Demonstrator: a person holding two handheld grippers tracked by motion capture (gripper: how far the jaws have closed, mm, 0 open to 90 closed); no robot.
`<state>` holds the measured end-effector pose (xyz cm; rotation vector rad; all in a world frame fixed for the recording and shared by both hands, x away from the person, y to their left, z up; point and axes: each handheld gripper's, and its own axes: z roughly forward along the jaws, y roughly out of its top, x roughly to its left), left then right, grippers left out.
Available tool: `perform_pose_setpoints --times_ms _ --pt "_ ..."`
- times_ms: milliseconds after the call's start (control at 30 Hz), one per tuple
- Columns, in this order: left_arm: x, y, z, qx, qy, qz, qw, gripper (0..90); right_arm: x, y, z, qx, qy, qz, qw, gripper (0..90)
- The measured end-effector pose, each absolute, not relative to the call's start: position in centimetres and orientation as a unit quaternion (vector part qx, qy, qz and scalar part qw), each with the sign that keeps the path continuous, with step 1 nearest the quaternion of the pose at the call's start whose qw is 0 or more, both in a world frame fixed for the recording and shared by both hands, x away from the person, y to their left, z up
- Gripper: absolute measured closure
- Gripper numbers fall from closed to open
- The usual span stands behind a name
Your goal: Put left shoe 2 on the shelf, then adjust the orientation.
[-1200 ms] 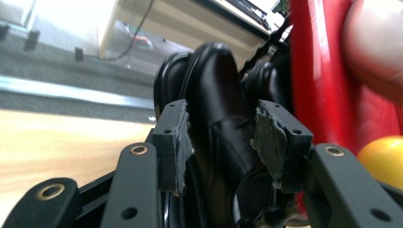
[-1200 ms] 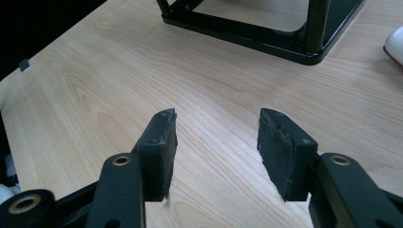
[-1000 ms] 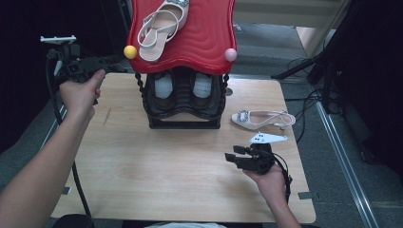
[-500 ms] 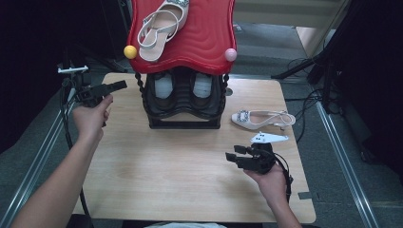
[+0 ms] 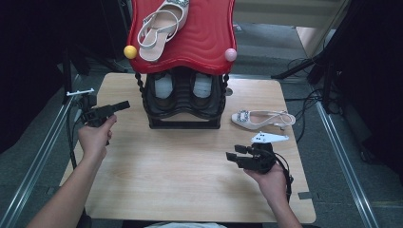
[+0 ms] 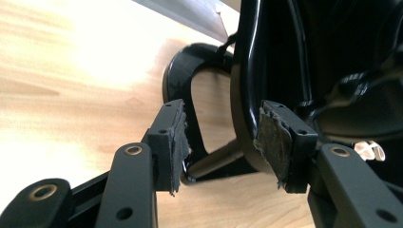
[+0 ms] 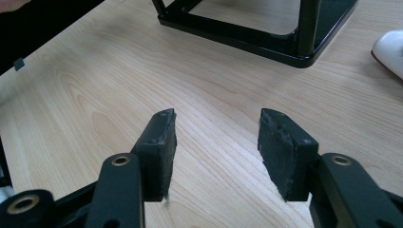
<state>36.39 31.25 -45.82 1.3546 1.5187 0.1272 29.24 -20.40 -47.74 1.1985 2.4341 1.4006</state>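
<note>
Sandal (image 5: 160, 29) atop rack (image 5: 183, 99), grippers parted

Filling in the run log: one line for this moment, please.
left gripper: open, near rack | right gripper: open, over table | sandal: on table

The left gripper (image 5: 124, 104), jaws apart, is held just left of the black shoe rack (image 5: 183, 102). The right gripper (image 5: 231, 153), jaws apart, hovers in front of the rack's right corner.
</note>
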Motion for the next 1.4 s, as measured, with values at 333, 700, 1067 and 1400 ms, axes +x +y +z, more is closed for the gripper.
perform_pose_setpoints --times_ms 333,700,1067,1400 --pt "34.4 29.8 -46.6 0.588 0.618 0.057 0.519 50.5 29.3 -20.5 -47.7 0.395 0.794 0.460 0.045 49.3" --pt "32.8 28.8 -47.7 0.606 0.608 0.053 0.510 48.2 29.6 -21.1 -47.7 0.399 0.791 0.462 0.047 50.5" --pt "32.8 28.6 -48.0 0.612 0.601 0.052 0.511 47.6 30.9 -22.8 -47.5 0.425 0.779 0.458 0.055 72.6" --pt "33.0 28.7 -48.2 0.619 0.596 0.052 0.509 47.8 34.0 -25.2 -47.1 0.460 0.771 0.434 0.079 90.0"
